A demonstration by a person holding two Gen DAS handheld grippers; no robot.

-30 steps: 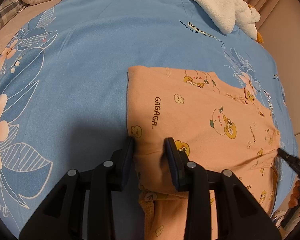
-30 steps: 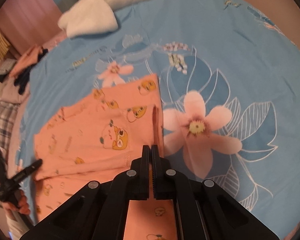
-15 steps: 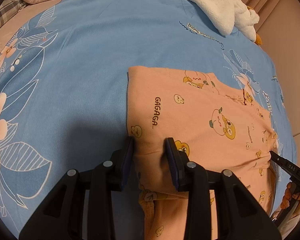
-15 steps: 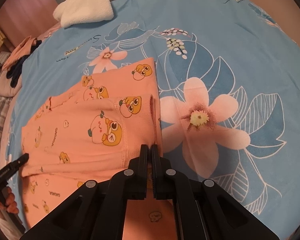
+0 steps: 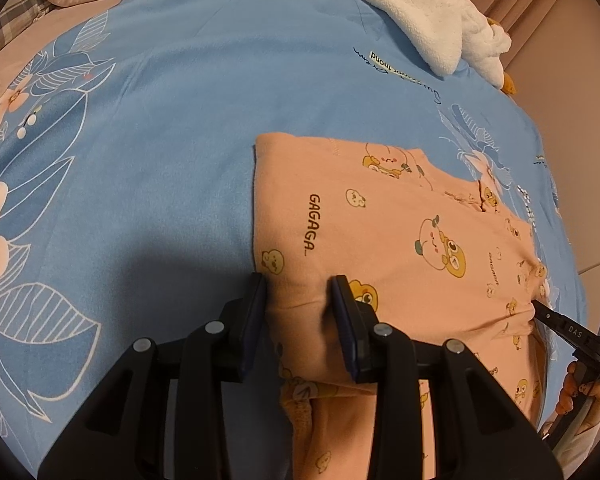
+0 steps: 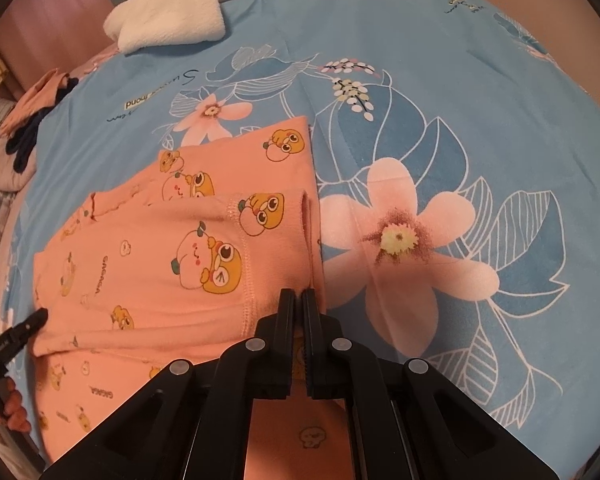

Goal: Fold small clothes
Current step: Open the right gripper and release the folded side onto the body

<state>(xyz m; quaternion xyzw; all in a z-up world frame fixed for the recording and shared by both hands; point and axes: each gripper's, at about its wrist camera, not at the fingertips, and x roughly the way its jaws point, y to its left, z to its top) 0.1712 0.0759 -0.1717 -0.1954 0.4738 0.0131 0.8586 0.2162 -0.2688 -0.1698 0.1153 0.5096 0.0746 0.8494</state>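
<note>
Midway through folding, I am pinching the peach cartoon-print garment (image 6: 148,264) on the blue floral bedspread (image 5: 160,128) with my closed right gripper (image 6: 302,295), left gripper (image 5: 300,284) straddling its edge, spread apart, final folds remaining.

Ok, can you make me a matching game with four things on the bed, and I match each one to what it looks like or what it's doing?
Things:
1. left hand-held gripper
2. right hand-held gripper
3. fluffy blanket
4. bedsheet

Looks or state:
A. white, lying at the far edge of the bed
B. blue with pink flowers
C. open, fingers either side of a fold in the orange clothes
D. shut on the edge of the orange clothes

Pairs: 1-C, 2-D, 3-A, 4-B
</note>
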